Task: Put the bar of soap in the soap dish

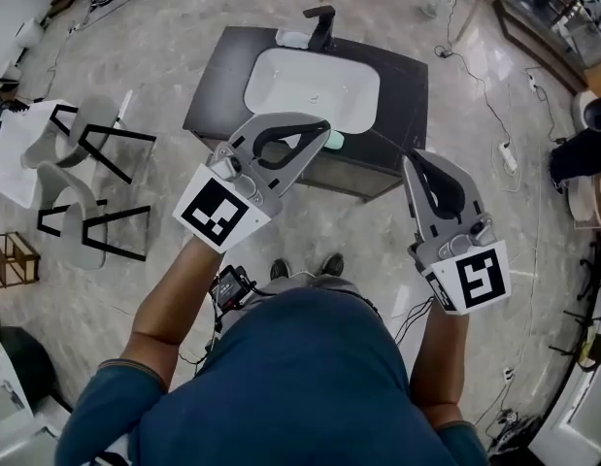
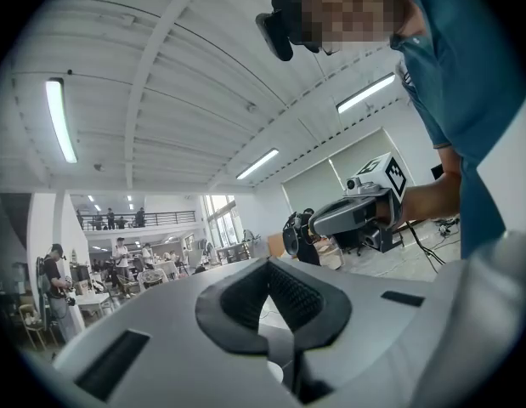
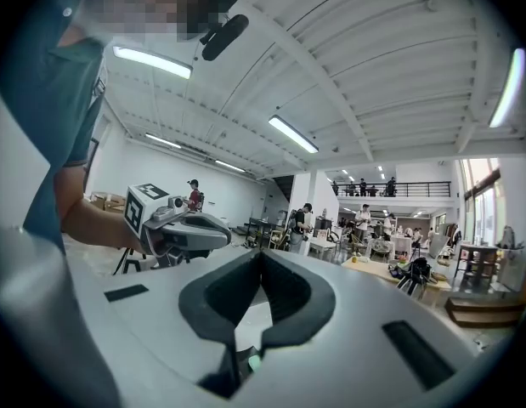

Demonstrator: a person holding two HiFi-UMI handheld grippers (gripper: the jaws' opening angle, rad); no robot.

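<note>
Fingers on left gripper [image 1: 322,129] and right gripper [image 1: 410,160] meet, holding nothing.

Matt grey plastic on left claw [image 1: 322,129] and right claw [image 1: 409,159], with ribbed black rubbery pads [image 3: 285,291]. Ahead of left claw: glossy white basin [image 1: 310,85], matt black tap [image 1: 321,25], matt dark surface [image 1: 399,93]. Under both claws: polished, stone-like floor [image 1: 164,37].

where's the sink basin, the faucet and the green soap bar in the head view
sink basin [image 1: 310,87], head view, bare white floor of the bowl
faucet [image 1: 322,29], head view, its black upright body
green soap bar [image 1: 336,141], head view, the visible end by the basin's near rim
</note>
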